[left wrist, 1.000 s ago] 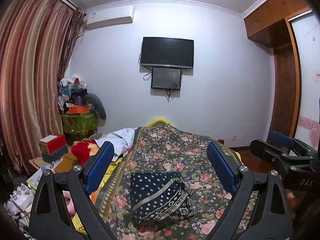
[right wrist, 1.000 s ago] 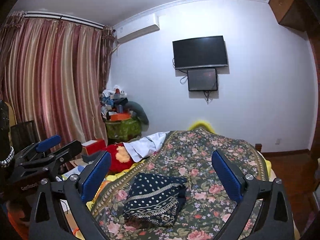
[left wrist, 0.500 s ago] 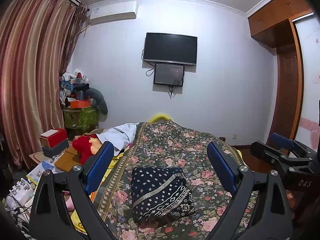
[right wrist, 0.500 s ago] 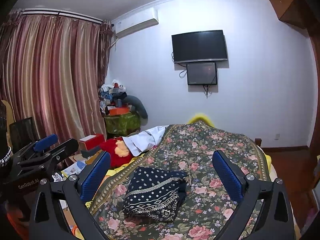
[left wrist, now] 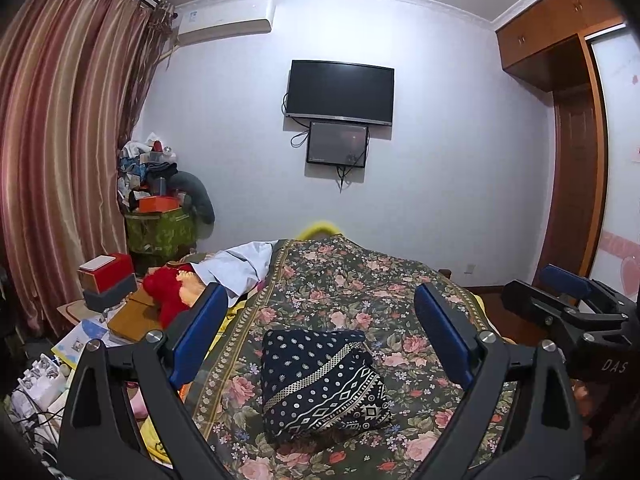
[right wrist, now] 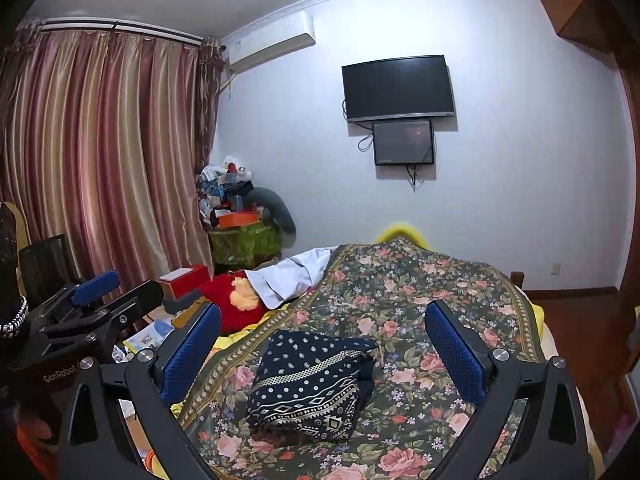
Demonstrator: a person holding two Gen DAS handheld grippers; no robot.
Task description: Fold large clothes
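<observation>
A dark navy garment [left wrist: 320, 384] with white dots and a patterned band lies folded into a compact bundle on the floral bedspread [left wrist: 360, 292]. It also shows in the right wrist view [right wrist: 312, 384]. My left gripper [left wrist: 320, 336] is open and empty, held above and short of the bundle. My right gripper [right wrist: 324, 344] is open and empty too, held above the same bundle. Each gripper shows at the edge of the other's view: the right one [left wrist: 568, 300] and the left one [right wrist: 104, 292].
A white garment [left wrist: 244, 264] and a red plush toy [left wrist: 168, 292] lie at the bed's left side. Boxes [left wrist: 108, 280] and clutter fill the floor to the left. A piled green bin [left wrist: 160, 224] stands by the curtain [left wrist: 60, 160]. A wardrobe [left wrist: 576, 160] is at the right.
Both grippers have tilted down a little, so the bed and the folded bundle sit slightly higher and larger in view. Both stay open and empty.
</observation>
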